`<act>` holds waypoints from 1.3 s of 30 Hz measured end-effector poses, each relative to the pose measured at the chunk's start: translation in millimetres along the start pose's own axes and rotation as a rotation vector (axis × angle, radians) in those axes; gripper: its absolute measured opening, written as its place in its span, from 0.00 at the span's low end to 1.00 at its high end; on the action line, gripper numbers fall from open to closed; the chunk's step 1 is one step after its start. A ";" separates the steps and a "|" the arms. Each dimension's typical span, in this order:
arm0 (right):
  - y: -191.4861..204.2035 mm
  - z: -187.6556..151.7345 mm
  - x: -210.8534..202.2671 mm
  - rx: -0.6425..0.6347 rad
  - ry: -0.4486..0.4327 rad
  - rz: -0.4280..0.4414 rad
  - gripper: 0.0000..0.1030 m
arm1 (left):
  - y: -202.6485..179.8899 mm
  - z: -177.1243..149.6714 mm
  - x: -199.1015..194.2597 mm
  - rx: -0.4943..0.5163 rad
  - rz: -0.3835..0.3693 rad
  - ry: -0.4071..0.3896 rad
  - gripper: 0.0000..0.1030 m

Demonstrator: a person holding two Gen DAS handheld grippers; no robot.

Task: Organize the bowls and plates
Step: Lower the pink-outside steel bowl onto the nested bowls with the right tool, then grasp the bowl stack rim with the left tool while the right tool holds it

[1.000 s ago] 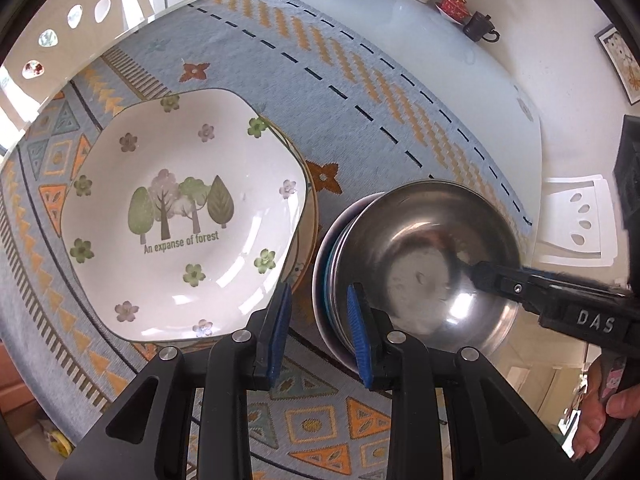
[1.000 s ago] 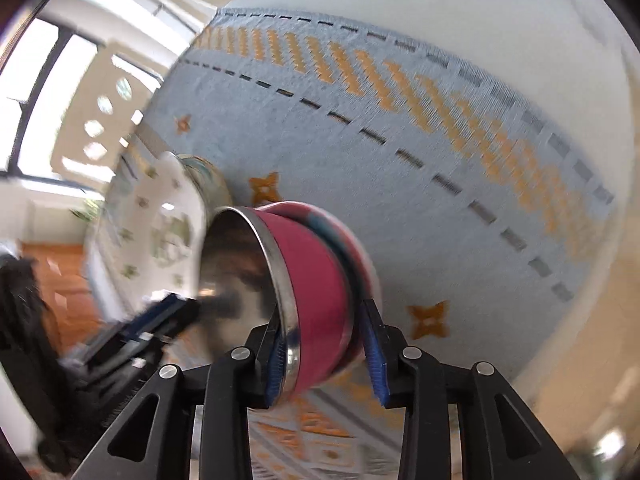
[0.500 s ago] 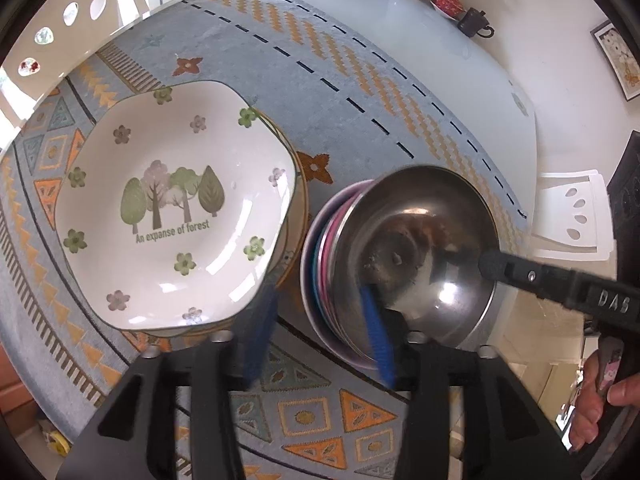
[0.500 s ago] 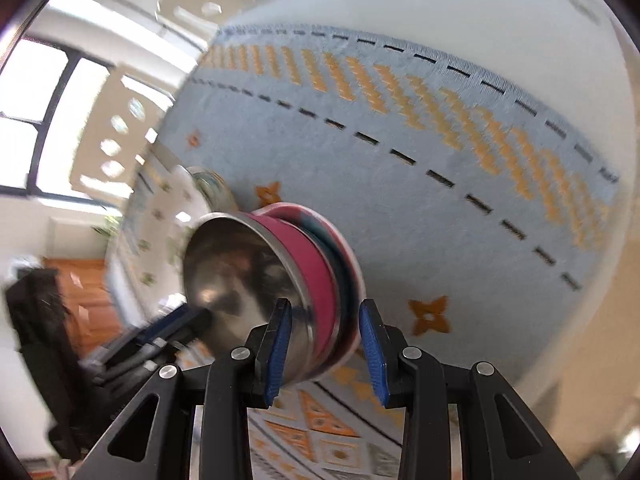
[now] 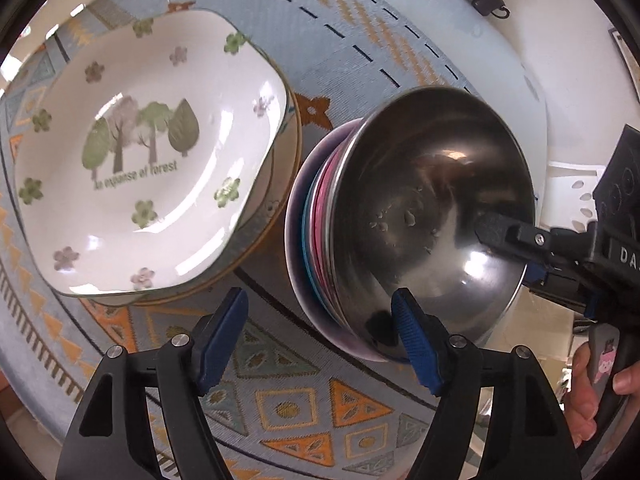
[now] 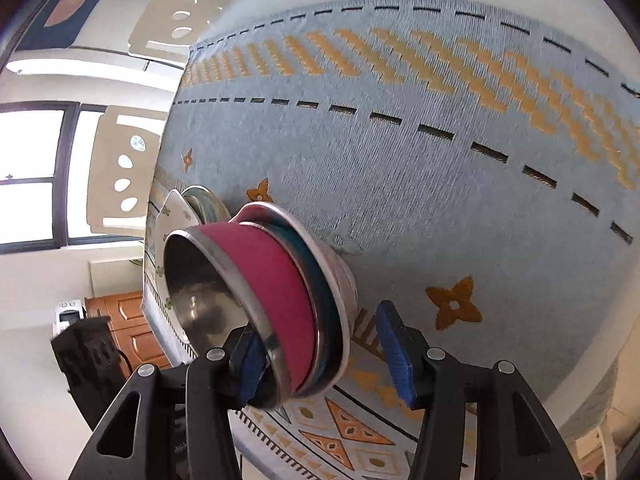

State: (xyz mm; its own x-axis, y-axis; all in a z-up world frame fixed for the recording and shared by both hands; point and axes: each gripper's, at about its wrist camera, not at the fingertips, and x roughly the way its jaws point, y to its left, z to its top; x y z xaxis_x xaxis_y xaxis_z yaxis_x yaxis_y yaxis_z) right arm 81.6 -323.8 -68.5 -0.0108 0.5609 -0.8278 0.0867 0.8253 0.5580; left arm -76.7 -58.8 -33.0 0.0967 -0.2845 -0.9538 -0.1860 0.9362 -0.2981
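Observation:
A steel bowl with a pink outside sits nested on a stack of bowls on the patterned cloth; it also shows in the right wrist view. My right gripper is open, its jaws astride the bowl's near rim with one finger inside; it also shows in the left wrist view. My left gripper is open and empty, just in front of the stack. A square white plate with a tree picture lies on other plates to the left.
The blue and orange tablecloth covers the table. A vase, a red dish and a dark cup stand at the far edge. White chairs stand beside the table.
Both grippers have opened: the right one let go of the steel bowl's rim, and the bowl now rests on the stack. The left gripper has moved closer to the dishes.

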 end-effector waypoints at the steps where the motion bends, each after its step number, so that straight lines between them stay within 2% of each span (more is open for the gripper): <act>1: 0.6 2.1 0.6 -0.001 -0.001 -0.003 0.50 | 0.0 -0.1 1.0 -0.006 -0.001 -0.001 0.70; 5: 6.5 14.7 10.4 -0.014 0.001 -0.015 0.50 | 0.9 4.5 4.2 -0.010 0.007 -0.006 0.69; 7: 7.2 18.9 16.1 -0.017 0.011 -0.021 0.50 | 1.8 7.6 7.4 -0.017 -0.014 0.005 0.68; 10: 6.5 22.6 26.4 -0.009 0.038 0.018 0.50 | 2.3 12.1 10.6 -0.013 -0.031 0.003 0.66; 12: 7.1 22.0 28.5 -0.022 0.037 0.028 0.50 | 1.4 14.7 10.1 -0.005 -0.040 -0.014 0.57; 14: 5.2 20.7 26.5 -0.023 0.024 0.042 0.47 | -3.4 17.2 7.2 0.013 -0.058 -0.029 0.39; 17: 1.8 18.3 20.9 -0.005 0.002 0.055 0.43 | -12.9 19.6 4.8 0.058 -0.021 -0.050 0.39; 20: 4.3 15.9 16.8 -0.029 -0.008 0.027 0.40 | -16.0 20.7 4.4 0.080 -0.005 -0.059 0.39; 27: 8.5 15.1 13.8 -0.074 -0.011 -0.012 0.39 | -18.8 19.2 3.0 0.094 0.000 -0.057 0.38; 39: 7.7 8.1 -2.5 -0.073 -0.037 -0.011 0.39 | -29.4 19.3 -8.3 0.131 0.000 -0.084 0.38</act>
State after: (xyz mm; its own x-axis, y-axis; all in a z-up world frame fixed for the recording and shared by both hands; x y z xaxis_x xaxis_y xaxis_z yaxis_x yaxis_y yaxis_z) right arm 90.4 -319.4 -62.6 0.0252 0.5500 -0.8348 0.0141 0.8348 0.5504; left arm -53.2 -80.0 -15.7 0.1797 -0.2716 -0.9455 -0.0571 0.9566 -0.2857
